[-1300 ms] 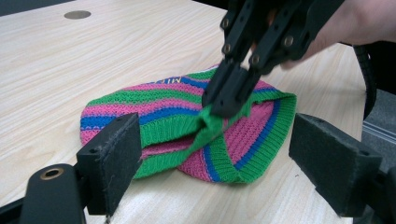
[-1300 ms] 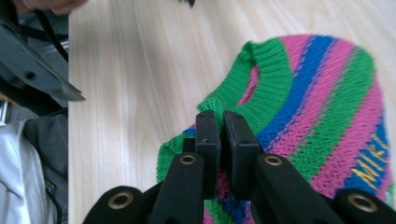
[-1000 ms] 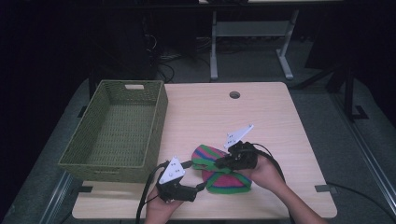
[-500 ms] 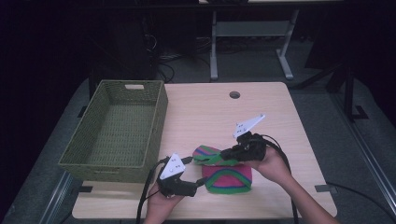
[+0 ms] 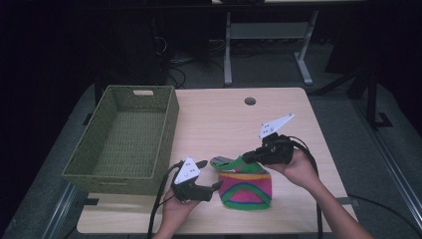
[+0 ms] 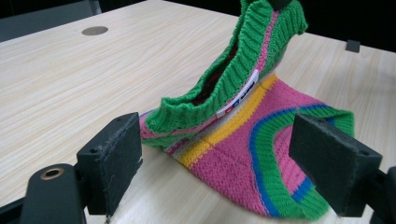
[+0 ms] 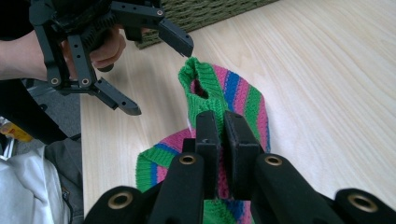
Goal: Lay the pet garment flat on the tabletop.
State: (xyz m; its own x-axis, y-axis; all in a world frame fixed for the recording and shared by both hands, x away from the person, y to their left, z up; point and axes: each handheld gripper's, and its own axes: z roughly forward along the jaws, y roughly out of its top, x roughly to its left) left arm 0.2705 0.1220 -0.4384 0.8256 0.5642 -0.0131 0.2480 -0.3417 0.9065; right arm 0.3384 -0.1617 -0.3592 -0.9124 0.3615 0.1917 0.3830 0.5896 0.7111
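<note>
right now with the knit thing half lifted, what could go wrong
The right gripper pinches only the green ribbed edge of the knit piece, so it may slip out. The left gripper is open around the lower part without touching it; closing now could catch one layer or drag the piece across the table.

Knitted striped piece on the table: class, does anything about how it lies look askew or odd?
Yes. The knitted piece lies partly flat, but its green ribbed edge is pulled up off the table, pinched in the right gripper.

Left hand-held gripper [image 5: 209,175] jaws spread; right hand-held gripper [image 5: 247,158] clamped.
</note>
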